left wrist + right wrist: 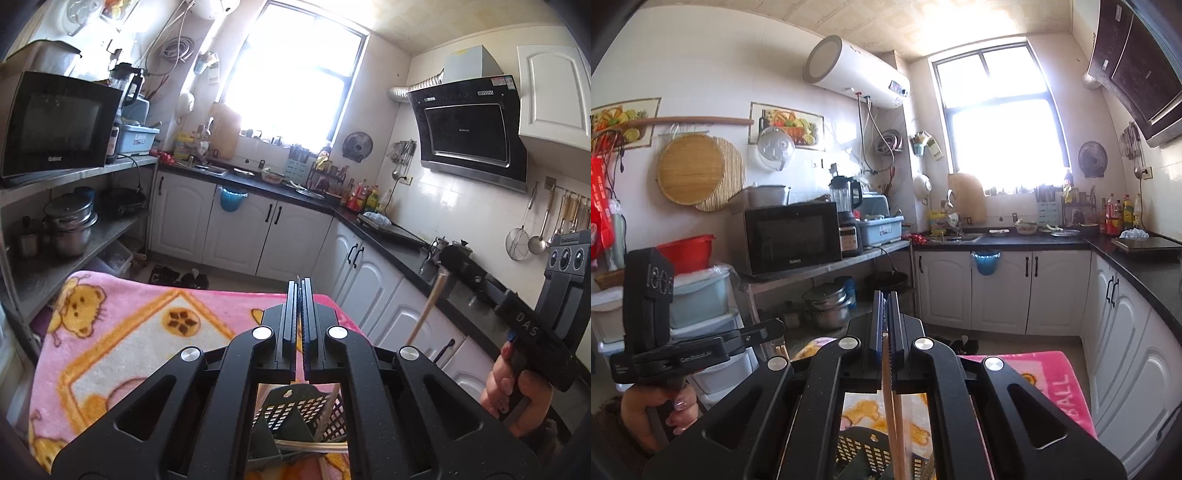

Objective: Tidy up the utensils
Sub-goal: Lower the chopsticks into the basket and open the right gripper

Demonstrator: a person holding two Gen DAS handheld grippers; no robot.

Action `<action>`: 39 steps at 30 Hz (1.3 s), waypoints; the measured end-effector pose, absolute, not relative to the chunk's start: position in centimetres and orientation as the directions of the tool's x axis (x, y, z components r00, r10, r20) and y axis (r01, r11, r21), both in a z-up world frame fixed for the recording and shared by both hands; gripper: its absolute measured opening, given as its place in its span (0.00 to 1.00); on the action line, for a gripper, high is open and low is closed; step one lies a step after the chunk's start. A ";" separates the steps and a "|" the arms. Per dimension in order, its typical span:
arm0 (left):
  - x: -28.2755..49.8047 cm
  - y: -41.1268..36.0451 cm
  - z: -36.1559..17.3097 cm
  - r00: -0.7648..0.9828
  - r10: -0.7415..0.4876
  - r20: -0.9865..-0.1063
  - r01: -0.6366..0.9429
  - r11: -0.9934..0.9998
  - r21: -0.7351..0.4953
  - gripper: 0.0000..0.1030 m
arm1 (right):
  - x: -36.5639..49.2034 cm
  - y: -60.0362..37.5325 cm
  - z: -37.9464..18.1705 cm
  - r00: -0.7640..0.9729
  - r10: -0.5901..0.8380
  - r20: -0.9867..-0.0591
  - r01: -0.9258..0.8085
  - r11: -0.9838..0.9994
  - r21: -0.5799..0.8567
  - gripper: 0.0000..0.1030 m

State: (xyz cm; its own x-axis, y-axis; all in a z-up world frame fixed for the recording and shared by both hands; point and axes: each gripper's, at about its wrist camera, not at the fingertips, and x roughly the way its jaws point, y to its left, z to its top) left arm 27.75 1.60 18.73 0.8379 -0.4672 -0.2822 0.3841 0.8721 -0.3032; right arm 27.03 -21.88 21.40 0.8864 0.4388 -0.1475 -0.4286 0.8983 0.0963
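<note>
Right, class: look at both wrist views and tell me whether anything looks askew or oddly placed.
Nothing looks spilled or damaged. The right gripper is shut on wooden chopsticks, which hang down toward the black perforated basket on the pink blanket.

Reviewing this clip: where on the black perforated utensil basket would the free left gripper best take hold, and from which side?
Probably the basket's top rim, from above. Its mesh walls rise to a thin open edge under the shut left gripper. Keep off the chopsticks the right gripper holds over it.

"DAS" on right gripper (pixel 439 273); "GenRobot.AI" on left gripper (pixel 768 332).
</note>
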 end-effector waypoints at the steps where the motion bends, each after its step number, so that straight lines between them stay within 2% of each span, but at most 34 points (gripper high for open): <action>1: 27.8 1.5 18.4 0.838 -0.467 -0.283 0.384 0.873 -0.302 0.00 | 27.3 -21.7 21.0 0.886 0.438 -0.153 -0.428 0.899 0.096 0.03; 14: 28.3 0.8 15.2 0.820 -0.477 -0.315 0.381 0.867 -0.322 0.00 | 28.5 -20.6 17.6 0.871 0.456 -0.182 -0.440 0.889 0.125 0.03; 32: 28.2 -0.1 12.9 0.816 -0.436 -0.378 0.351 0.895 -0.274 0.01 | 29.1 -20.5 14.4 0.853 0.453 -0.258 -0.418 0.890 0.180 0.03; 34: 28.2 0.0 12.7 0.816 -0.434 -0.383 0.348 0.896 -0.276 0.01 | 29.0 -20.7 14.1 0.850 0.456 -0.263 -0.419 0.888 0.188 0.04; 36: 28.1 0.0 12.6 0.815 -0.431 -0.386 0.344 0.898 -0.276 0.01 | 28.8 -21.0 13.9 0.850 0.450 -0.273 -0.411 0.891 0.190 0.09; 38: 28.0 0.1 12.5 0.817 -0.425 -0.390 0.337 0.900 -0.276 0.04 | 28.6 -21.2 13.8 0.849 0.448 -0.279 -0.409 0.893 0.191 0.11; 39: 27.9 0.1 12.4 0.816 -0.424 -0.392 0.334 0.901 -0.277 0.11 | 28.5 -21.3 13.7 0.850 0.445 -0.282 -0.405 0.894 0.189 0.12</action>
State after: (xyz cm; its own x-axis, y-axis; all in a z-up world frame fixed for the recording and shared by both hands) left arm 27.91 0.15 12.40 0.8165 -0.4235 -0.3924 0.3342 0.9009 -0.2770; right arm 28.50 -21.25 13.71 0.8499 0.4450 -0.2823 -0.4054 0.8943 0.1892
